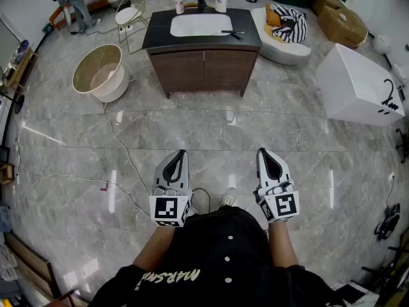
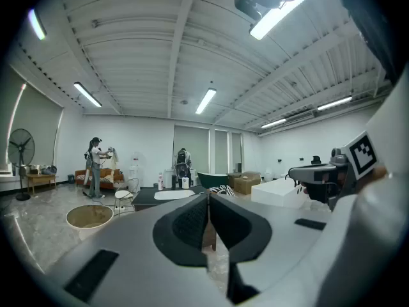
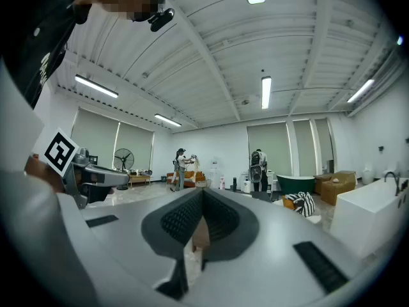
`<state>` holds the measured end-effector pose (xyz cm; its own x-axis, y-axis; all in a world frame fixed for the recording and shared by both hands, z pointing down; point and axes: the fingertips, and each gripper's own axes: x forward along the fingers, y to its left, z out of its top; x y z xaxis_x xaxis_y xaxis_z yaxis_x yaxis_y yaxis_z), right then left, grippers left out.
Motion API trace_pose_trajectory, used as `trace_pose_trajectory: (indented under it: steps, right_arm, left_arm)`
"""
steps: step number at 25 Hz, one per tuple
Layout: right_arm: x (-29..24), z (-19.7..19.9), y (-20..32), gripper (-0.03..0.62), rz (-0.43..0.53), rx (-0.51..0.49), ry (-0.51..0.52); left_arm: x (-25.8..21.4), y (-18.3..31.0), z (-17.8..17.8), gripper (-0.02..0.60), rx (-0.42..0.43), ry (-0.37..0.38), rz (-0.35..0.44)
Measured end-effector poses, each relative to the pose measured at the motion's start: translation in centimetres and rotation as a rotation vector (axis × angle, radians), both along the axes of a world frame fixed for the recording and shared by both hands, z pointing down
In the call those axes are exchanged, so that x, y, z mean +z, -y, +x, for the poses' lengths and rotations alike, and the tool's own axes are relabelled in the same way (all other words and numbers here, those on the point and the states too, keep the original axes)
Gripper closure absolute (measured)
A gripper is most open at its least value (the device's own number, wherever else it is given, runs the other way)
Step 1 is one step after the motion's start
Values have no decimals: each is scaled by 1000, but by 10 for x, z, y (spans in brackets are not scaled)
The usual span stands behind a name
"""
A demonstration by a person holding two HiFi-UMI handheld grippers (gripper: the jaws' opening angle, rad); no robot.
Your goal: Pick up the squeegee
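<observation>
My left claw [image 1: 181, 153] [image 2: 208, 197] is pressed together, nothing between its pads. My right claw [image 1: 262, 152] [image 3: 202, 194] is pressed together too, and empty. I hold both out side by side, a gap between them, over the grey floor [image 1: 255, 126]. A thin cable [image 1: 118, 146] trails across the floor to the left of my left claw.

Further ahead stands a brown cabinet [image 1: 204, 69] with a dark top and a white sink [image 1: 200, 24] set in it. The squeegee [image 1: 232, 34] lies on that top at the right, a thin dark thing crossing the sink's right rim, well apart from both claws. Two bottles [image 1: 221, 3] stand along the back of the top.

Left of the cabinet sits a round beige tub [image 1: 99, 72] on the floor. To the right is a white box [image 1: 358, 85], and behind it, near the cabinet's right end, a white chair [image 1: 281, 47] with a striped cushion.
</observation>
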<state>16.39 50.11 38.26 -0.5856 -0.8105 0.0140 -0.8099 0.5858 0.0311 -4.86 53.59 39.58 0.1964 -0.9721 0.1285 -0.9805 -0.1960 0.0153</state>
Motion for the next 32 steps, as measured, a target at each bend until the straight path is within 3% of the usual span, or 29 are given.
trace_pose_trajectory:
  steps: [19, 32]
  right_arm:
    - [4, 20, 26, 599, 16, -56, 26]
    - [7, 78, 75, 599, 13, -95, 32]
  left_arm:
    - [7, 26, 31, 563, -22, 11, -24]
    - [9, 59, 81, 563, -100, 5, -3]
